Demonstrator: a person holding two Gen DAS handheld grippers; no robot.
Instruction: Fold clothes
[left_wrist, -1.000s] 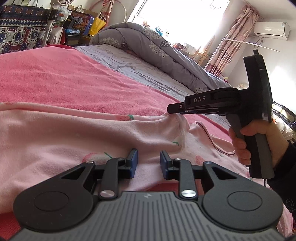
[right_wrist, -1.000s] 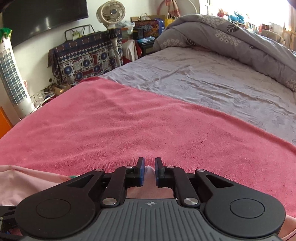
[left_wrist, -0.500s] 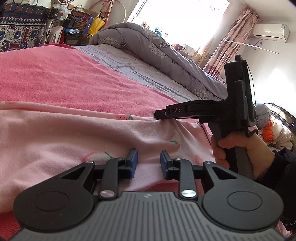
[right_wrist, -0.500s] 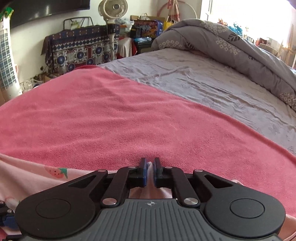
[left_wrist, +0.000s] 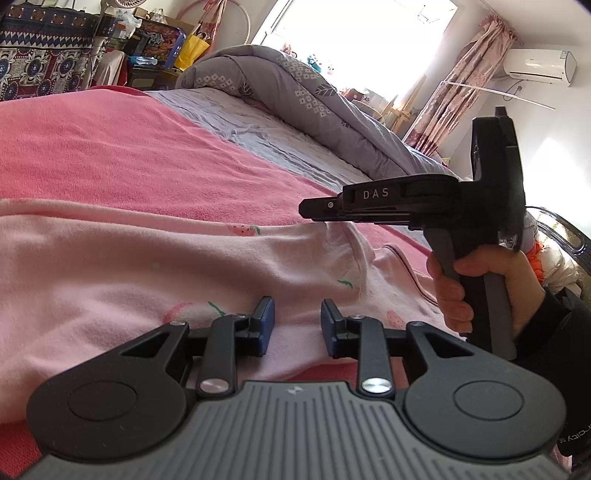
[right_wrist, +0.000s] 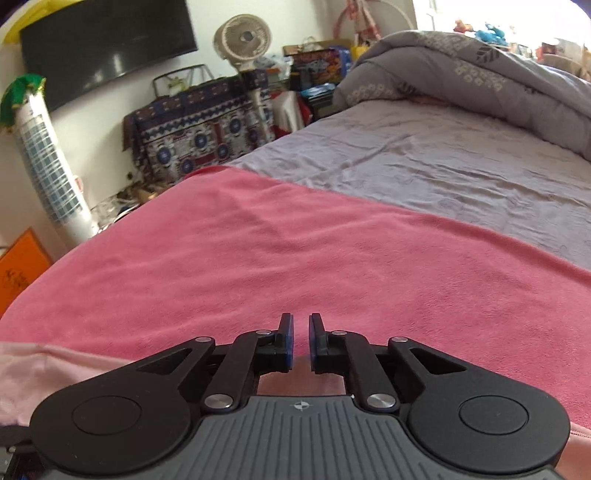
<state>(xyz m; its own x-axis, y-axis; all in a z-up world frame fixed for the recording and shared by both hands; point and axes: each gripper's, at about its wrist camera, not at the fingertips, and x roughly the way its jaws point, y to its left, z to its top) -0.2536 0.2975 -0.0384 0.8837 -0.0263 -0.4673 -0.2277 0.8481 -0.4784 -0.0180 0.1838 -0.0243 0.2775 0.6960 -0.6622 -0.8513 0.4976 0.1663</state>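
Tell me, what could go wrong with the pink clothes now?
1. The right tool has just been opening, with only a bit of the pink garment low between its pads, so the raised fold may slip out.
2. The left tool stands open over the garment; closing too deep might pinch the red blanket too.

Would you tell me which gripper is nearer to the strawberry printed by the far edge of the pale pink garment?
Right. The right gripper hovers just beside that strawberry; the left gripper sits at the garment's near edge.
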